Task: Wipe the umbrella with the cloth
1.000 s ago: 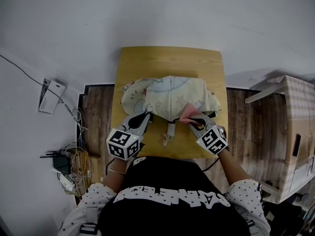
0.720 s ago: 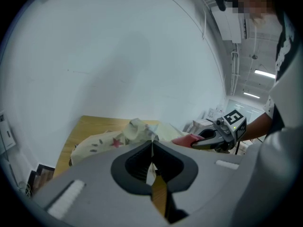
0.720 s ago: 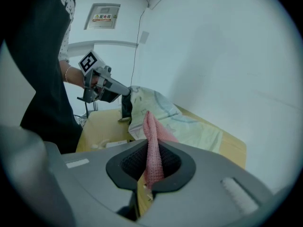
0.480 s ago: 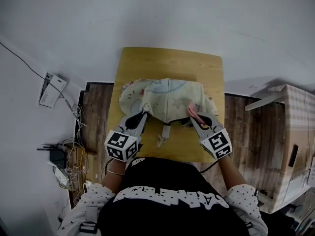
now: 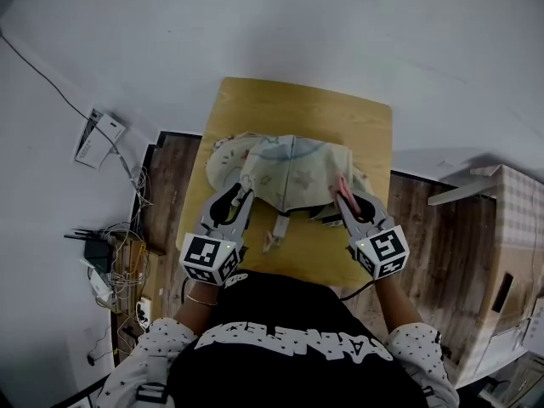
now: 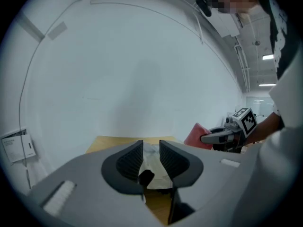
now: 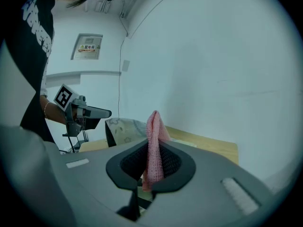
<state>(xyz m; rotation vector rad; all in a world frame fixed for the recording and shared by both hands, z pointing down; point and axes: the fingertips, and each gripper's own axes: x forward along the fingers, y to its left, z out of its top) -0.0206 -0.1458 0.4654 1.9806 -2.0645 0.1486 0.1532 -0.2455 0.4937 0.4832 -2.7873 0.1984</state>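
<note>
Pale cartoon-print fabric umbrella (image 5: 289,170): collapsed on the middle of the light wooden counter (image 5: 297,100), canopy spread for wiping.
Left hand-held gripper (image 5: 245,192): jaws opening, canopy edge showing in the gap, unpinched; probably letting the fabric go.
Right hand-held gripper (image 5: 343,198): clenched on pink knit cloth (image 7: 154,143), fold poking past the tips, near the canopy's right edge.

Bright, even light all round — ceiling strips (image 6: 268,57) glare a little, shadows faint; my gripper views bulge fisheye, corners black.

l gripper (image 6: 151,148) mid-opening, umbrella fabric (image 6: 155,173) btwn jaws
</note>
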